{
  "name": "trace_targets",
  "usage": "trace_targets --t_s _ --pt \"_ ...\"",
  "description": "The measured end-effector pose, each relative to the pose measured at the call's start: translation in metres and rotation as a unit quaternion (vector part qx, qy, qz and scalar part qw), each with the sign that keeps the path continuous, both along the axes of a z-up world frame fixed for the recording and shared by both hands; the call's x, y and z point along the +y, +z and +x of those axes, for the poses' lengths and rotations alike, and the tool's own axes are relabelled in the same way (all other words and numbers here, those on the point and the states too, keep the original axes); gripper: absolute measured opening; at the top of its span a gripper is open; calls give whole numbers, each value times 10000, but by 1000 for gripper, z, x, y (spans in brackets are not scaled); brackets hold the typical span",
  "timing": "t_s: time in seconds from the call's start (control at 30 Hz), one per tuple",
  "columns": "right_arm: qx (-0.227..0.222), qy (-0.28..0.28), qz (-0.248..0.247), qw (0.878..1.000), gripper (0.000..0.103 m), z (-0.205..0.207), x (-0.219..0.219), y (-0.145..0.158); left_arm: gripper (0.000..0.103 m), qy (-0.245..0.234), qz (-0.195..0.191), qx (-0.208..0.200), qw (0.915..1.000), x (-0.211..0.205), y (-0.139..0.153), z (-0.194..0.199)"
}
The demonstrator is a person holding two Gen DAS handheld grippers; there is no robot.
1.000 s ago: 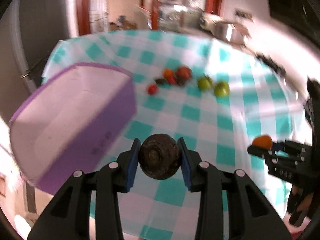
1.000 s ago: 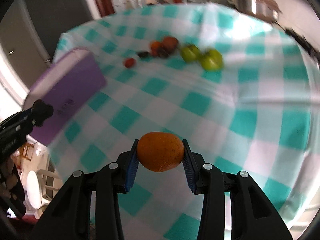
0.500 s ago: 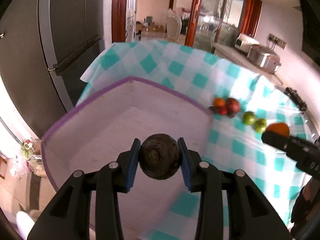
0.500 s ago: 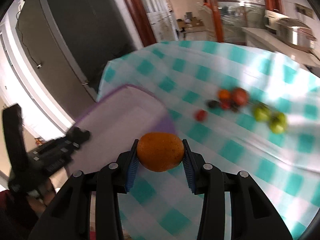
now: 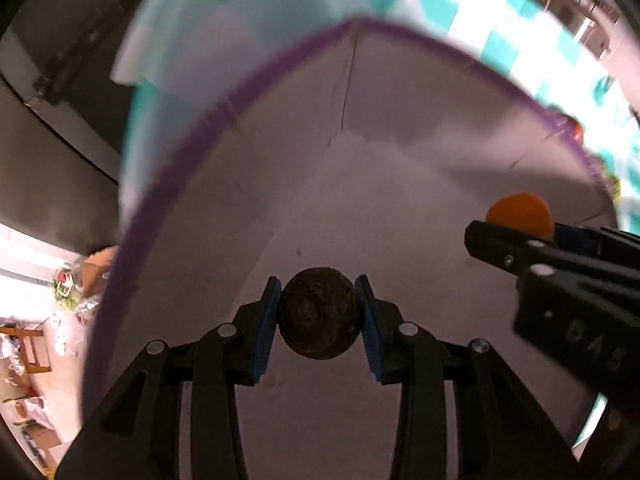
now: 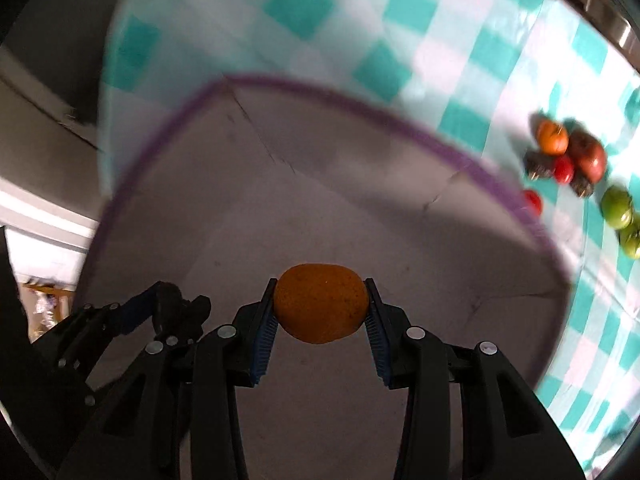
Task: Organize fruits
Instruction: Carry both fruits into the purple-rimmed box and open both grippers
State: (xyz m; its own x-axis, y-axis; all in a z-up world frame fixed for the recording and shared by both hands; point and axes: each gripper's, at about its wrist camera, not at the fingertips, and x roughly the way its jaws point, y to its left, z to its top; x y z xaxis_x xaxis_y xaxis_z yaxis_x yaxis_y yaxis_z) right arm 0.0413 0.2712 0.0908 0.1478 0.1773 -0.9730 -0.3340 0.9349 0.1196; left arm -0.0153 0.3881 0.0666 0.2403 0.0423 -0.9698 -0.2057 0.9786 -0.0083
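My left gripper [image 5: 319, 316] is shut on a dark brown round fruit [image 5: 319, 312] and holds it over the inside of the purple box [image 5: 392, 128]. My right gripper [image 6: 320, 312] is shut on an orange fruit [image 6: 320, 308], also over the box [image 6: 360, 208]. The right gripper shows at the right of the left wrist view [image 5: 516, 232], the left gripper at the lower left of the right wrist view [image 6: 176, 312]. The box holds no fruit that I can see.
On the teal-and-white checked cloth [image 6: 452, 52] right of the box lie an orange fruit [image 6: 552, 138], a dark red fruit [image 6: 588, 156], small red fruits [image 6: 563, 169], dark fruits [image 6: 538, 164] and green fruits [image 6: 618, 206]. A metal pot [image 5: 576, 20] stands beyond the table.
Both grippers have moved left and down from above the cloth to over the inside of the purple box, each still holding its fruit.
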Motion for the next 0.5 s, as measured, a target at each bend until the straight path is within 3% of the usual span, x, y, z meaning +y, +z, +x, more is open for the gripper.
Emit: trace_targets --t_s 0.2,0.4,0.43,0.47,0.5 --pt "547 -107 -578 9968 41 10 14 -34 39 -30 -81 547 9985 6 -33 12" --pt "680 -95 -607 9958 43 9 23 -32 42 -245 42 489 9985 1 -35 12" --pt "655 -96 -568 9962 50 9 26 -27 52 -251 70 485 9985 1 -34 12" --pt "649 -98 -510 9965 64 9 29 -22 57 -245 94 486 9985 1 -35 11" --pt "621 -106 -465 9969 69 9 30 -17 64 -222 108 489 9985 2 -34 10"
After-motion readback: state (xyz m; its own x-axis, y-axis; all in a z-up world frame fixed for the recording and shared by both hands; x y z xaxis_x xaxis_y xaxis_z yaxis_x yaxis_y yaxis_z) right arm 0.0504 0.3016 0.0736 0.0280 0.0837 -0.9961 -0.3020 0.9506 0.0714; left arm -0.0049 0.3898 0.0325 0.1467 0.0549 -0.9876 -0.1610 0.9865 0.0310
